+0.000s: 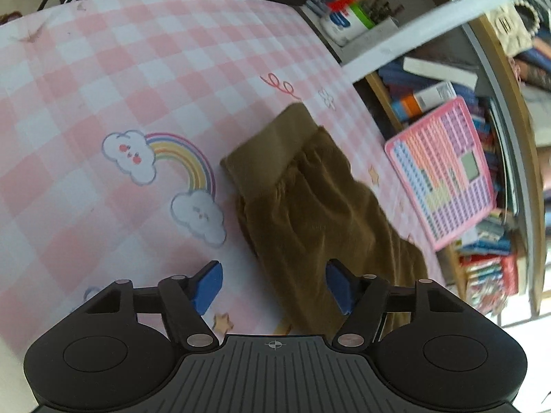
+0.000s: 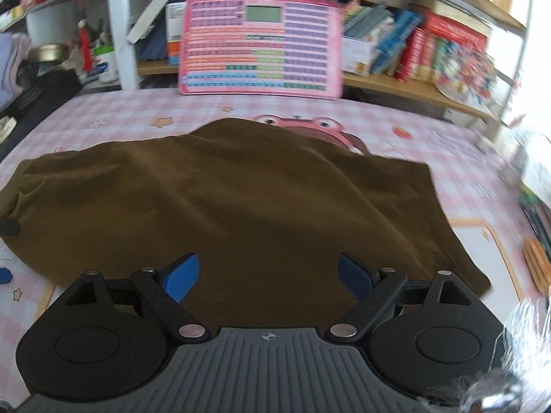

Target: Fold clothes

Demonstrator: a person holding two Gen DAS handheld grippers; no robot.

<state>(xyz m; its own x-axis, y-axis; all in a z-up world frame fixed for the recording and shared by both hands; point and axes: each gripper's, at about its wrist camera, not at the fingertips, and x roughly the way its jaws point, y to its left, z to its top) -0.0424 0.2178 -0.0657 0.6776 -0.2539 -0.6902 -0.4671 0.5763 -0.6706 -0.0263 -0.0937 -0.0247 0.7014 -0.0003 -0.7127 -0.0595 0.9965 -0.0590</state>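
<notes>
Left gripper (image 1: 273, 285): jaws spread wide, both blue pads (image 1: 206, 285) bare, nothing held, hovering above the surface. Ahead of it and a little toward its right finger, brown trousers (image 1: 310, 206) lying flat on a pink checked cloth (image 1: 103, 79), waistband end farthest forward, the rest running back under the right finger. Ahead and off the left finger, a rainbow print (image 1: 182, 158) between 2 clouds, clear of the trousers. Far right of this gripper, a pink chart (image 1: 444, 172) leaning against a shelf of books (image 1: 489, 261); far ahead and right, a pot of pens (image 1: 354, 13), blurred. Right gripper (image 2: 268, 277): jaws likewise wide apart, blue pads (image 2: 182, 277) empty, poised just above the near edge of the trousers (image 2: 241, 206), contact not clear. Straight ahead of it, brown fabric filling most of the view, gathered end off to the left, a straight edge off to the right. Beyond the far edge, a pink cartoon print (image 2: 310, 127) half hidden by the fabric, then the chart (image 2: 261, 48) upright at the cloth's (image 2: 447, 158) back edge, books (image 2: 430, 48) behind it. Near the left finger, a small blue patch (image 2: 5, 275) at the frame edge, identity unclear.
</notes>
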